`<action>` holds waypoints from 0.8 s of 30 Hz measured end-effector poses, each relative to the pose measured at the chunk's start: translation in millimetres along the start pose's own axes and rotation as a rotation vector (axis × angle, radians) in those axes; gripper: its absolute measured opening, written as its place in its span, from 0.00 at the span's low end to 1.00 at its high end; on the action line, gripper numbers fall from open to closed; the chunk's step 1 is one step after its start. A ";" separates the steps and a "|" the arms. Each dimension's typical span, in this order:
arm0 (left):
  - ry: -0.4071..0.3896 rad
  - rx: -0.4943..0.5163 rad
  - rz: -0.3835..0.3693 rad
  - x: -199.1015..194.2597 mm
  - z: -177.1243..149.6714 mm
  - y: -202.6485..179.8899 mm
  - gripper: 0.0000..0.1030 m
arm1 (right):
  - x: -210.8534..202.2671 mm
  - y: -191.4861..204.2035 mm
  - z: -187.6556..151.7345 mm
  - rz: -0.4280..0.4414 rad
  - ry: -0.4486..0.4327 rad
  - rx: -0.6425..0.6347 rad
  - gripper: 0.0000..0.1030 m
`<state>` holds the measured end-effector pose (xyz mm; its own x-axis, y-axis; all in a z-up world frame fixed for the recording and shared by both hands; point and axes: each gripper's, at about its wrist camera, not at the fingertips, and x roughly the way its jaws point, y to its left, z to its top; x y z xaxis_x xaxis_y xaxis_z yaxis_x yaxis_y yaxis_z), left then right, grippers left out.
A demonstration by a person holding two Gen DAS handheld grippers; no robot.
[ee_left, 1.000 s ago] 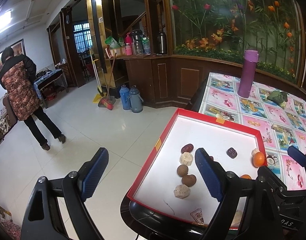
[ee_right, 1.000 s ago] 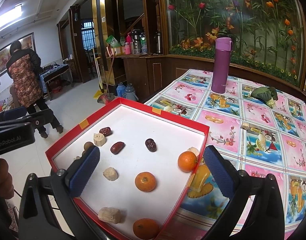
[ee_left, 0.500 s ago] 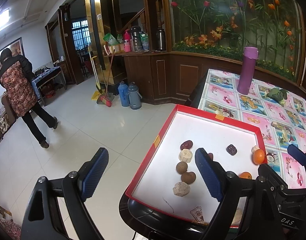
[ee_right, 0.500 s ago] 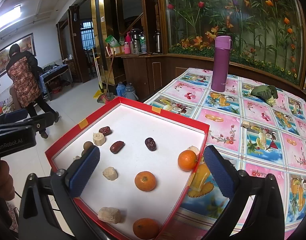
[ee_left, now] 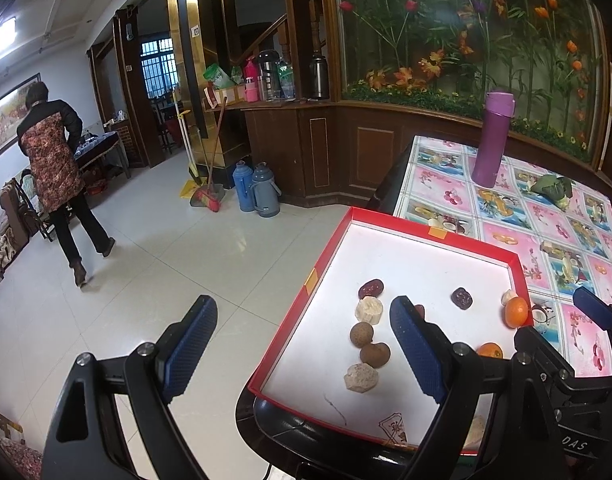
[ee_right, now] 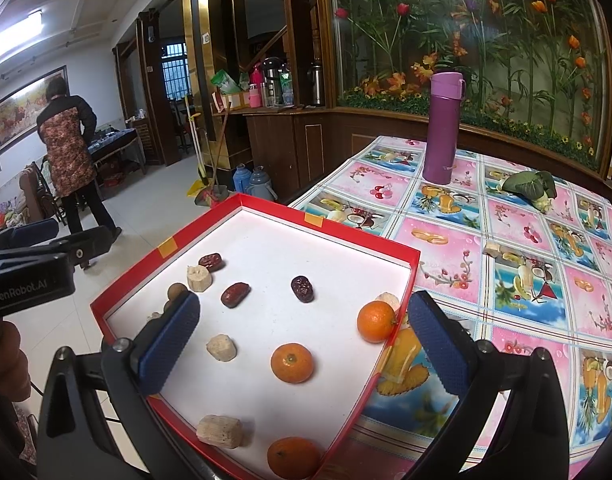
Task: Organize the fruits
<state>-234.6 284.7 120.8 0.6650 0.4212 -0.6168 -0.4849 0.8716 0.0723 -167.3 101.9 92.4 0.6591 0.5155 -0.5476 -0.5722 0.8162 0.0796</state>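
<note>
The shallow red-rimmed white tray (ee_right: 402,280) filled the frame's centre. My right gripper (ee_right: 301,344) gaped wide and empty over it; my left gripper (ee_left: 301,352) stood equally wide, lower left. Three small round oranges (ee_right: 291,362) sat lower right, dark wrinkled dates (ee_right: 235,294) mid-tray.

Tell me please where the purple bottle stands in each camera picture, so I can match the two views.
Left wrist view: the purple bottle stands upper right, on the far part of the flowered tablecloth.
Right wrist view: the purple bottle stands upper centre-right, on the same cloth.
Shared landmark: the red tray, nearer than the bottle.
</note>
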 end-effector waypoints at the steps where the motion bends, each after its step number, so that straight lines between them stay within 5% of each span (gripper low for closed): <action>1: 0.000 -0.001 -0.001 0.1 0.2 0.0 0.86 | -0.1 0.1 -0.1 0.001 0.000 0.001 1.00; 24: 0.001 0.007 -0.011 3.1 5.0 -2.2 0.86 | 5.0 2.3 2.6 0.004 0.007 0.004 1.00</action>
<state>-228.7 285.3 122.6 0.6699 0.4111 -0.6183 -0.4732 0.8781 0.0712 -164.1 107.0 92.1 0.6535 0.5164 -0.5534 -0.5724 0.8155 0.0851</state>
